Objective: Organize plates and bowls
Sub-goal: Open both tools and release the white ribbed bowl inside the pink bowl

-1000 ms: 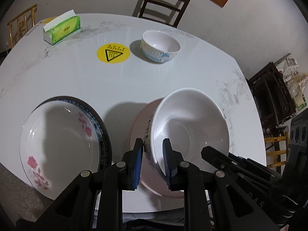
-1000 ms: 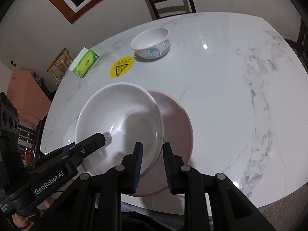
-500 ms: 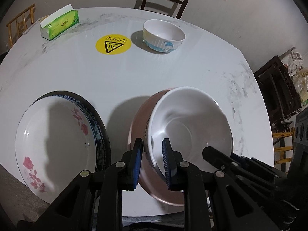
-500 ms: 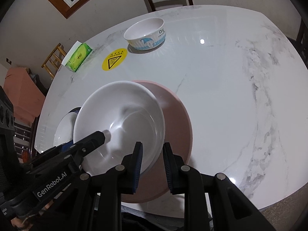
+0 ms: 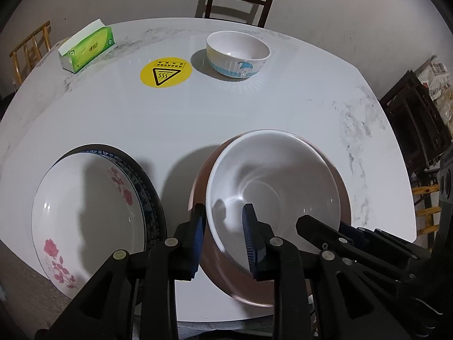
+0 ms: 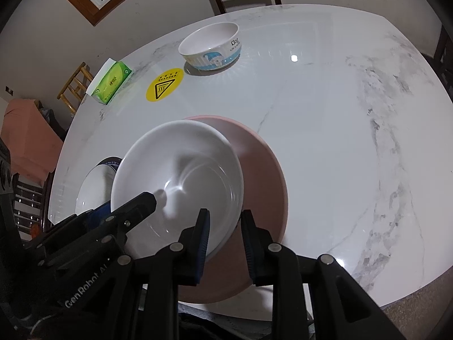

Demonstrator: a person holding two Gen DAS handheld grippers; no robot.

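White bowl (image 5: 273, 195) sat in the pink plate (image 6: 264, 187), tilted; both grippers straddled its near rim. Left gripper (image 5: 223, 228) took the rim's left side, right gripper (image 6: 225, 231) its right, jaws part open, contact unclear. Left of the pink plate lay the floral plate (image 5: 85, 215); well beyond it stood the small bowl (image 5: 237, 53)

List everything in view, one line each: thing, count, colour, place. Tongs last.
Large bowl: 1, white, near edge, over the pink plate.
Pink plate: 1, under the large bowl.
Floral plate: 1, white with pink flowers, on the dark-rimmed plate.
Dark-rimmed plate: 1, beneath the floral plate.
Small bowl: 1, white with blue print, far side.
Tissue box: 1, green.
Warning sticker: 1, yellow.
Table: 1, white marble.
Chairs: several, wooden, around the table.
Left tongs: black, astride the bowl's rim.
Right tongs: same, opposite rim.
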